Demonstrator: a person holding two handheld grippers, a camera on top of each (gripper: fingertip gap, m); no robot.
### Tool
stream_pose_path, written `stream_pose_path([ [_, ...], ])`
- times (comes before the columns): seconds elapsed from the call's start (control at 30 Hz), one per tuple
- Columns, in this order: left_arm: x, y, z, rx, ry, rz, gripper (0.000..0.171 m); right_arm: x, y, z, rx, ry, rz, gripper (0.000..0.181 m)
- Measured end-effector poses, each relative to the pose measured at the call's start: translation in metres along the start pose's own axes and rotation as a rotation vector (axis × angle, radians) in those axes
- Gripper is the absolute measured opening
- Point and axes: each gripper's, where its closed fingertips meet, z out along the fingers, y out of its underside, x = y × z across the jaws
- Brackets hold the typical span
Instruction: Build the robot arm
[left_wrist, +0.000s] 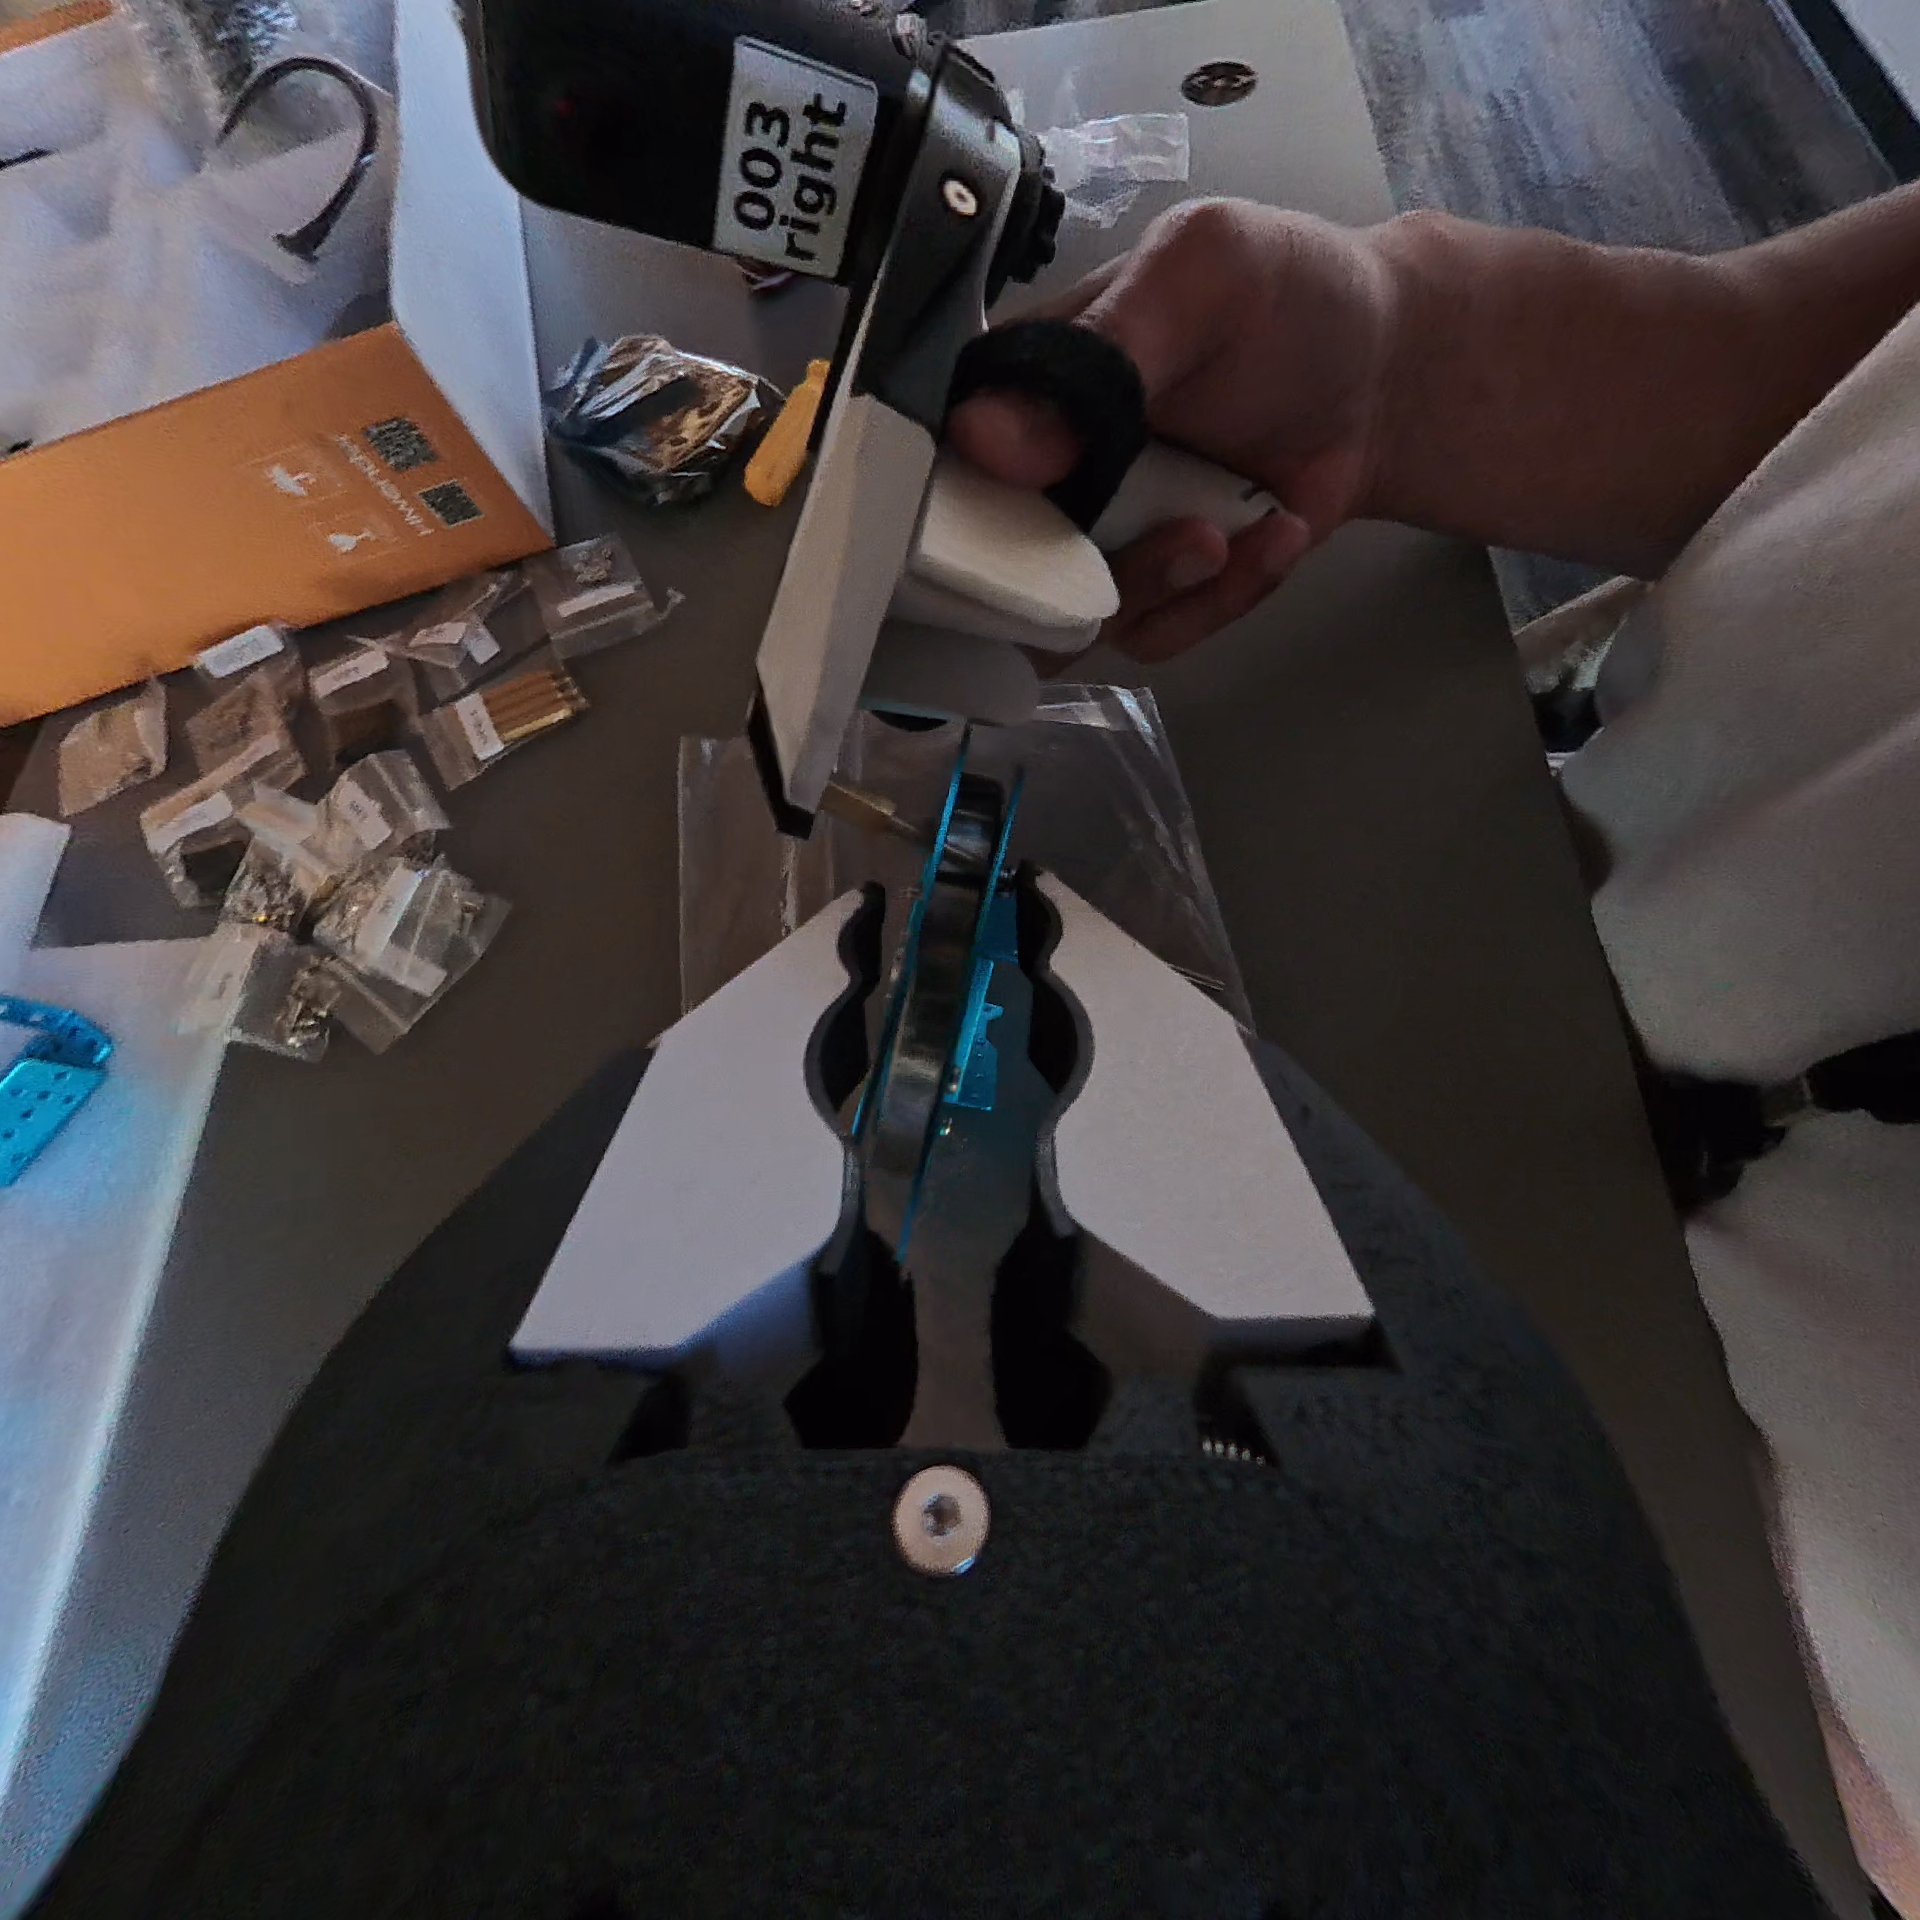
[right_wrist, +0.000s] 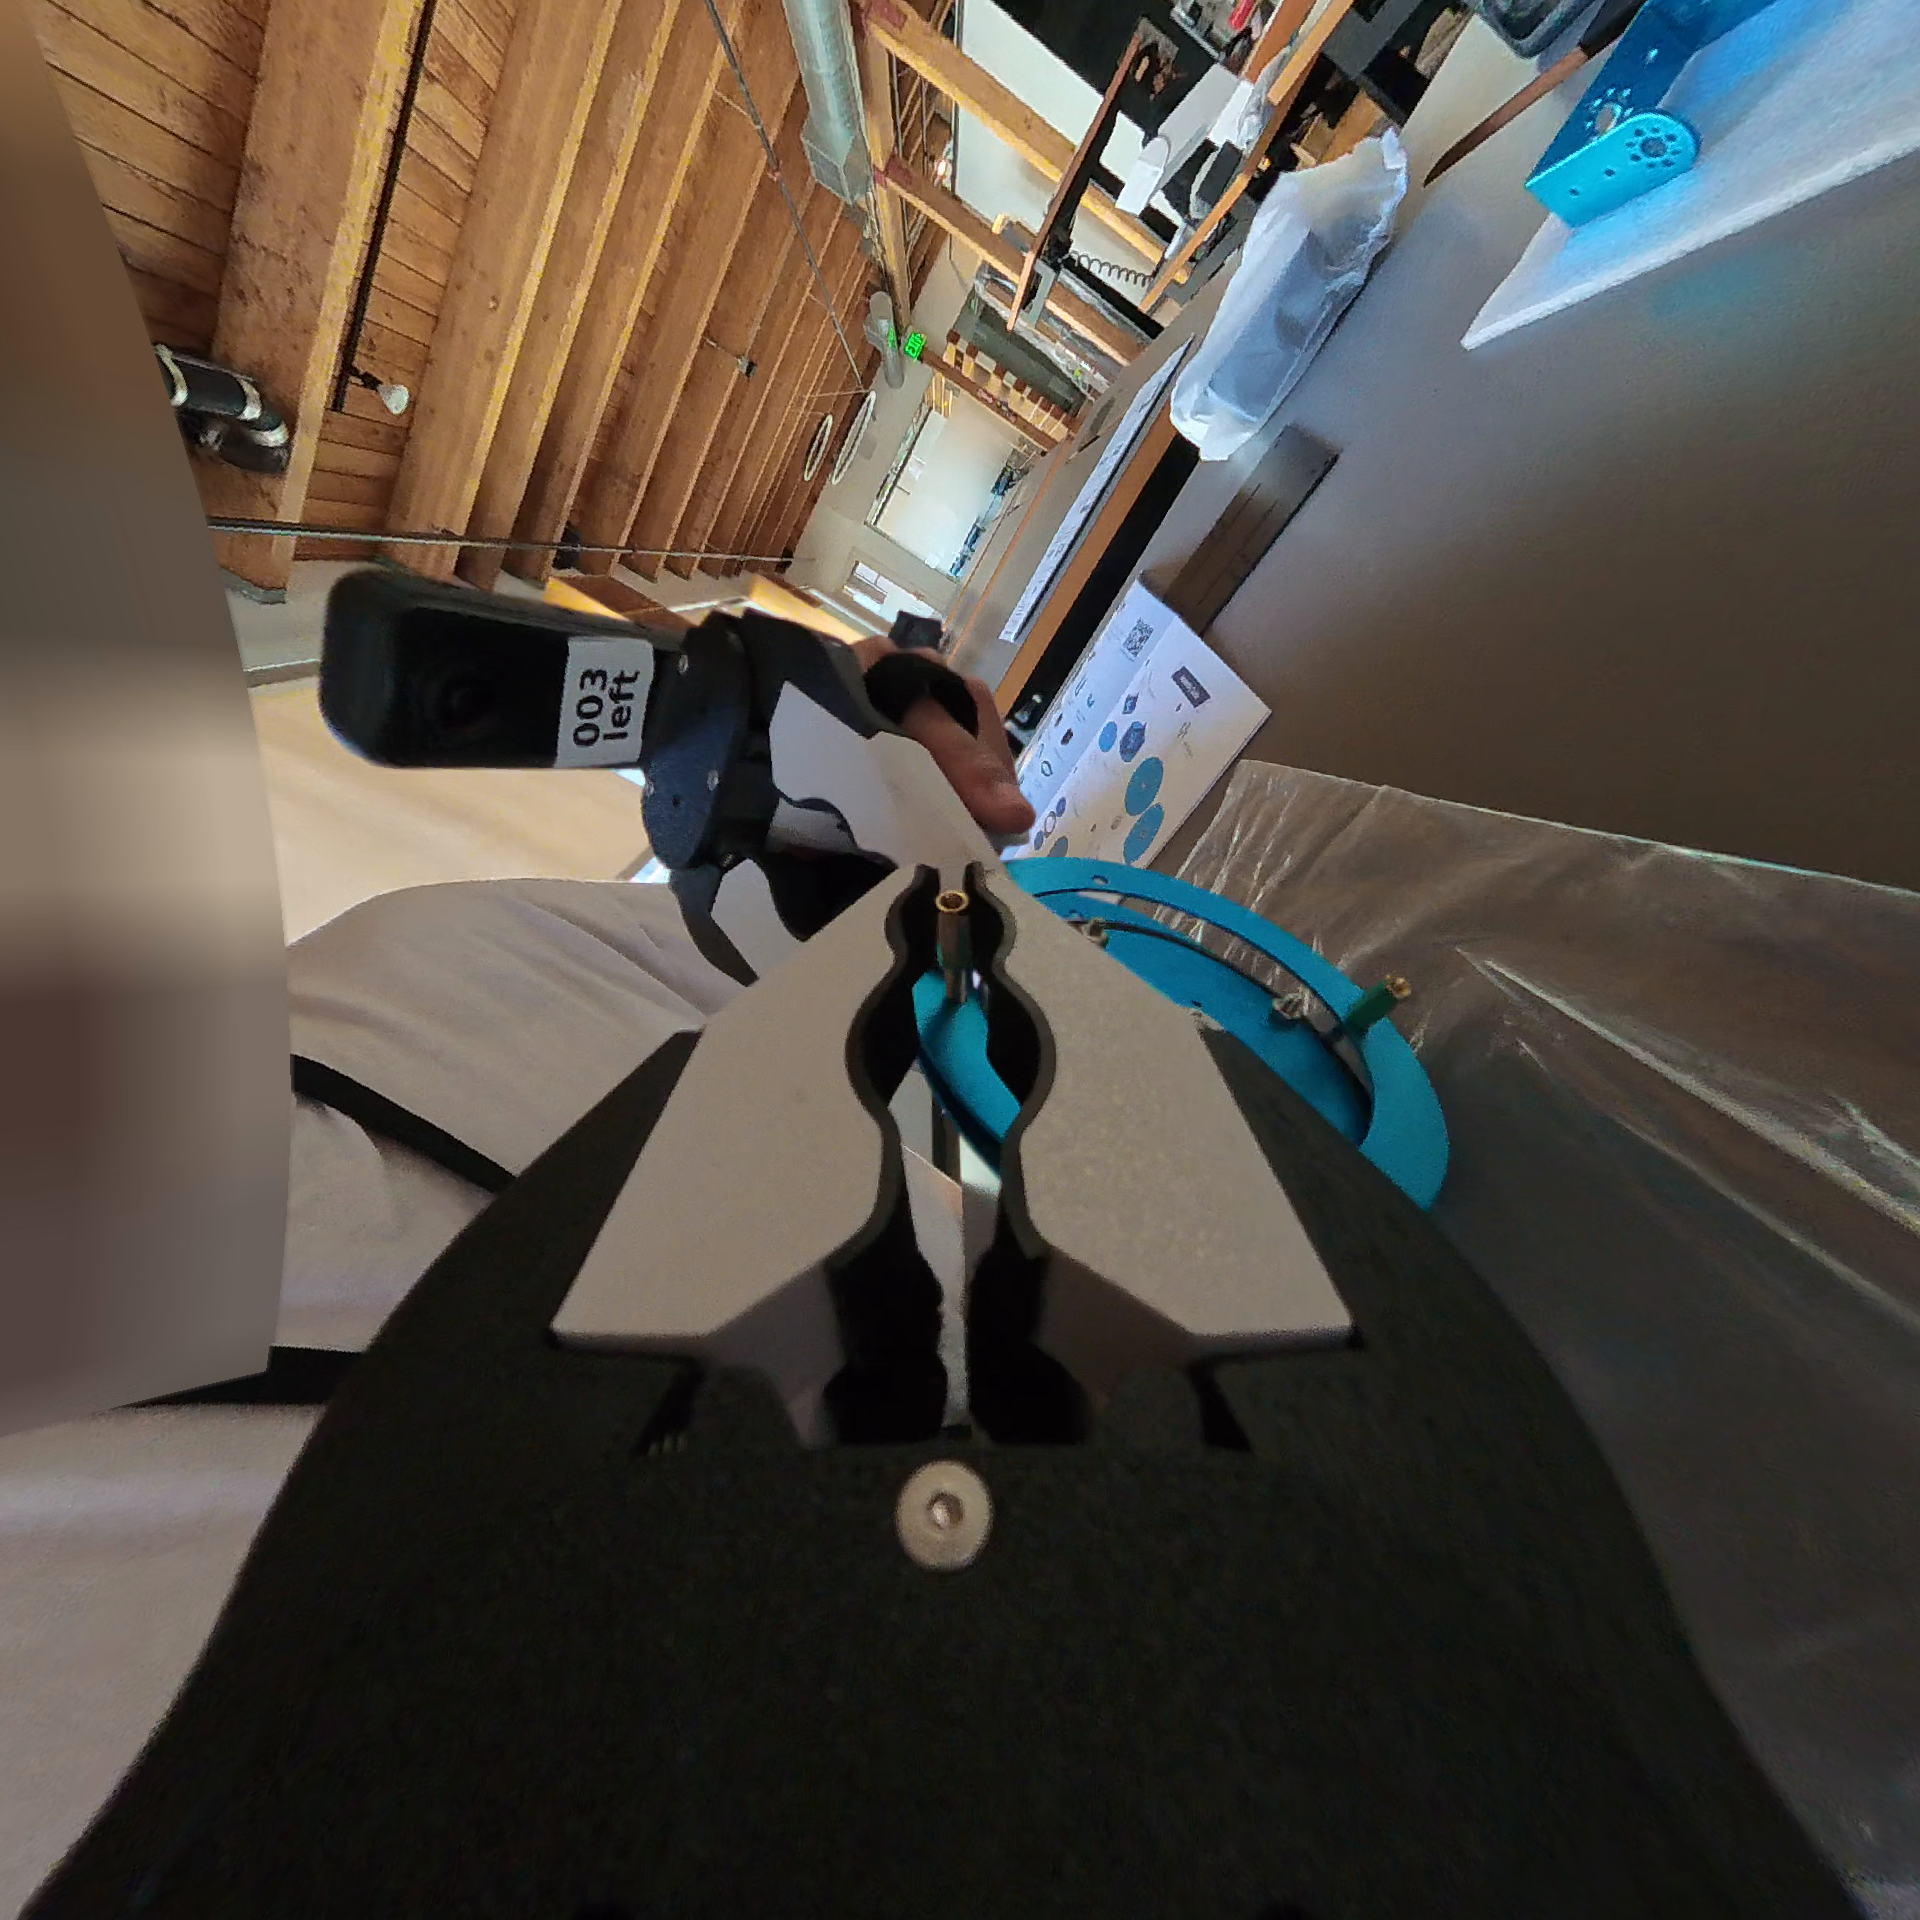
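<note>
Gripping blue ring assy (left_wrist: 940, 1039) edge-on, left tool (left_wrist: 951, 904) clamped; right tool (right_wrist: 951, 883) pinches brass standoff (right_wrist: 951, 935) w/ another standoff (right_wrist: 1377, 1000) already on ring.

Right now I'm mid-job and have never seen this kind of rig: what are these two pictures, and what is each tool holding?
There is no robot here. A person holds a hand-operated two-finger gripper in each hand, and each gripper carries a camera looking forward along its own fingers.

The left wrist view shows the left gripper shut on a blue ring assembly, held edge-on. The right gripper comes in from above, worked by a hand.

The right wrist view looks sideways, so the wooden ceiling appears on the left. Its gripper is shut on a small brass standoff at the ring's face. Another standoff already stands on the ring.

On the grey table lie a clear plastic bag, small bags of hardware, an orange booklet and a blue bracket.
</note>
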Motion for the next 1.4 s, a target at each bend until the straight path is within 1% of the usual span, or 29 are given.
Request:
stream_pose_path([
  [0.1, 0.002, 0.002, -0.002, -0.004, -0.035, 0.039, 0.019, -0.001, 0.002, 0.004, -0.027, -0.022, 0.01, 0.004],
  [0.23, 0.002, 0.003, -0.002, 0.0, 0.017, -0.057, 0.016, 0.005, 0.001, 0.007, -0.038, -0.025, 0.033, 0.004],
  [0.37, 0.002, 0.004, -0.002, 0.019, 0.032, -0.036, 0.015, 0.008, 0.0, 0.006, -0.03, -0.037, 0.062, 0.004],
  [0.4, 0.003, 0.004, -0.002, 0.021, 0.031, -0.01, 0.015, 0.008, 0.001, 0.006, -0.032, -0.049, 0.072, 0.004],
  [0.53, 0.006, 0.004, -0.001, 0.032, 0.026, 0.032, 0.014, 0.008, 0.0, 0.004, -0.014, -0.133, 0.146, 0.003],
  [0.63, 0.004, 0.004, -0.001, 0.05, 0.02, 0.017, 0.013, -0.007, -0.009, -0.003, 0.037, -0.3, 0.246, 0.002],
  [0.67, 0.004, 0.004, -0.001, 0.06, 0.022, 0.018, 0.013, -0.004, -0.008, -0.003, 0.033, -0.293, 0.252, 0.002],
  [0.73, 0.005, 0.004, -0.002, 0.066, 0.031, 0.016, 0.013, 0.015, -0.007, -0.003, 0.031, -0.148, 0.187, 0.007],
  [0.77, 0.005, 0.004, -0.001, 0.064, 0.03, 0.022, 0.013, 0.015, -0.007, -0.005, 0.031, -0.123, 0.144, 0.01],
  [0.8, 0.005, 0.004, -0.001, 0.063, 0.026, 0.031, 0.013, 0.011, -0.007, -0.006, 0.021, -0.128, 0.117, 0.012],
  [0.87, 0.005, 0.004, 0.0, 0.064, 0.021, 0.028, 0.013, 0.014, -0.001, -0.005, -0.036, -0.085, 0.099, 0.023],
  [0.9, 0.004, 0.003, 0.0, 0.065, 0.017, 0.023, 0.012, 0.015, 0.004, -0.004, -0.076, -0.066, 0.09, 0.025],
  [1.03, 0.0, 0.003, 0.001, 0.067, -0.004, 0.005, 0.012, 0.002, 0.014, 0.001, -0.148, -0.11, 0.086, 0.029],
  [1.17, -0.001, 0.004, -0.001, 0.075, -0.007, -0.002, 0.012, -0.005, 0.013, 0.0, -0.137, -0.143, 0.1, 0.037],
  [1.27, 0.001, 0.004, 0.0, 0.077, 0.001, 0.005, 0.012, -0.006, 0.014, -0.002, -0.12, -0.157, 0.1, 0.037],
  [1.33, 0.001, 0.004, 0.0, 0.074, -0.005, 0.014, 0.012, -0.005, 0.014, -0.003, -0.112, -0.167, 0.114, 0.035],
  [1.4, 0.002, 0.004, 0.0, 0.07, -0.006, 0.021, 0.012, 0.001, 0.013, -0.003, -0.101, -0.143, 0.107, 0.026],
])
